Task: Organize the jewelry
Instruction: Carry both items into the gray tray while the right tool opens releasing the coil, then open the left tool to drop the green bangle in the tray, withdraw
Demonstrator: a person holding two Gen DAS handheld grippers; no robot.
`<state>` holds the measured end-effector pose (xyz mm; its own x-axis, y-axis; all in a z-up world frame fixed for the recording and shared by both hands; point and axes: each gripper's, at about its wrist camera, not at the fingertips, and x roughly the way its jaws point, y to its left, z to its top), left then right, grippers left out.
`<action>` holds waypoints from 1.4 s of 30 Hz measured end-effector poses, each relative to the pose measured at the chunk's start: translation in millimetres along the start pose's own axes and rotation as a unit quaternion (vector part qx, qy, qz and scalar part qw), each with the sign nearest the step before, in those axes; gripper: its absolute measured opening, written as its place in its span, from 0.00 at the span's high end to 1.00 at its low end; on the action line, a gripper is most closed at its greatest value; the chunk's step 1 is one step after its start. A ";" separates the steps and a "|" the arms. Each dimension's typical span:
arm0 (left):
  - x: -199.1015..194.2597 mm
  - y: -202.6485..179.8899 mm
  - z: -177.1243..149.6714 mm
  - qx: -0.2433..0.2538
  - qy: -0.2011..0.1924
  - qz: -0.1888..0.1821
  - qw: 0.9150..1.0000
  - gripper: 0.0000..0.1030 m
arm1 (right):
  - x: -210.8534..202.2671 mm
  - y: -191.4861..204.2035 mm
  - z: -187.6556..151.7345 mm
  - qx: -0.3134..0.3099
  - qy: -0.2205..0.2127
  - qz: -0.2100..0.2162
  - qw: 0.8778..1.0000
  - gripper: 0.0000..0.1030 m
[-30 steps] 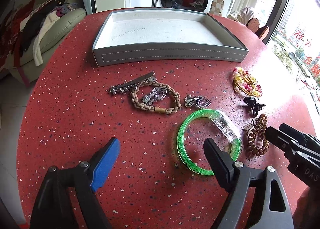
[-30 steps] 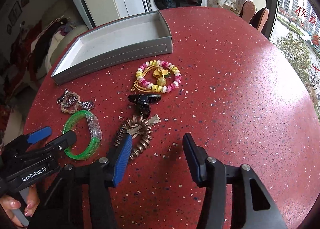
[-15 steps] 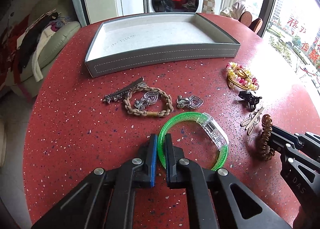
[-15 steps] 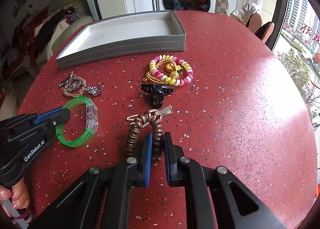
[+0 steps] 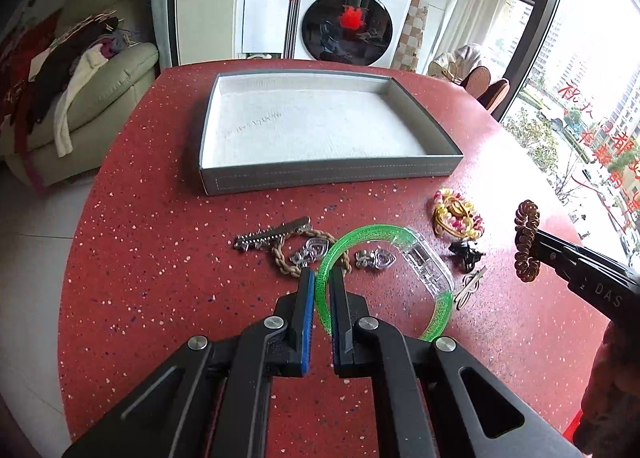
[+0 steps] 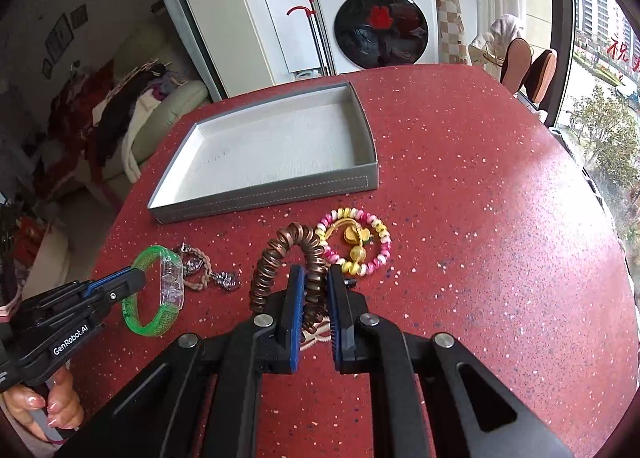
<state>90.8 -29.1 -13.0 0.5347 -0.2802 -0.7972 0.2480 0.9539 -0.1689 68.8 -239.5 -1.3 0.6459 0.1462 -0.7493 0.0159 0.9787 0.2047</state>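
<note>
My left gripper (image 5: 321,278) is shut on the green bangle (image 5: 362,232), lifted above the red table; the bangle also shows in the right wrist view (image 6: 154,294). My right gripper (image 6: 317,278) is shut on the brown spiral hair tie (image 6: 280,258), held in the air; the tie also shows in the left wrist view (image 5: 527,246). The empty grey tray (image 5: 320,175) stands at the far side of the table, also in the right wrist view (image 6: 264,199).
On the table lie a metal hair clip (image 5: 272,236), a braided bracelet with heart charms (image 5: 308,252), another heart charm (image 5: 374,260), a beaded bracelet (image 5: 458,217), a black claw clip (image 5: 466,252) and a beige clip (image 5: 470,286). A washing machine and sofa stand beyond.
Both grippers shut on their items about half a second ago. Since then both have lifted: the bangle and the spiral tie have risen off the table.
</note>
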 end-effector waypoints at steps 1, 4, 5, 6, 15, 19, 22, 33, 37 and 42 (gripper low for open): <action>-0.7 1.8 7.7 0.000 -0.003 0.001 1.000 0.75 | 1.3 1.7 9.2 -0.003 -0.003 0.002 1.000 0.88; 1.0 7.8 31.5 -0.001 -0.011 0.012 1.000 0.75 | 8.5 4.9 37.4 -0.009 -0.011 0.008 1.000 0.88; 2.8 10.3 40.3 -0.002 -0.012 0.015 1.000 0.75 | 12.3 5.2 47.7 -0.009 -0.011 0.012 1.000 0.88; 4.9 13.3 49.4 -0.005 -0.015 0.017 1.000 0.75 | 16.8 5.7 57.7 -0.008 -0.010 0.016 1.000 0.88; 42.8 29.7 133.2 -0.022 -0.024 0.042 0.999 0.75 | 80.3 6.2 126.1 -0.004 0.007 0.018 1.000 0.88; 73.3 30.3 155.7 -0.009 -0.027 0.068 0.997 0.75 | 114.5 4.9 140.3 -0.002 0.022 0.009 1.000 0.88; 102.7 33.2 163.8 -0.005 -0.014 0.080 0.997 0.75 | 139.3 2.8 144.6 -0.004 0.036 0.002 0.999 0.88; 166.2 36.7 154.3 0.014 0.035 0.112 0.993 0.75 | 192.5 -3.8 125.5 -0.011 0.078 -0.022 0.997 0.88; 170.4 30.6 150.4 0.030 0.033 0.134 0.990 0.75 | 193.6 0.0 122.7 -0.023 0.075 -0.033 0.996 0.87; 169.6 26.1 149.7 0.040 0.028 0.156 0.987 0.75 | 189.3 4.2 122.0 -0.033 0.077 -0.030 0.996 0.66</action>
<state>308.9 -67.9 -65.8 0.5496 0.0337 -0.8347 0.1425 0.9808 0.1335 284.2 -225.3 -65.5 0.5201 0.1028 -0.8479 -0.0020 0.9929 0.1192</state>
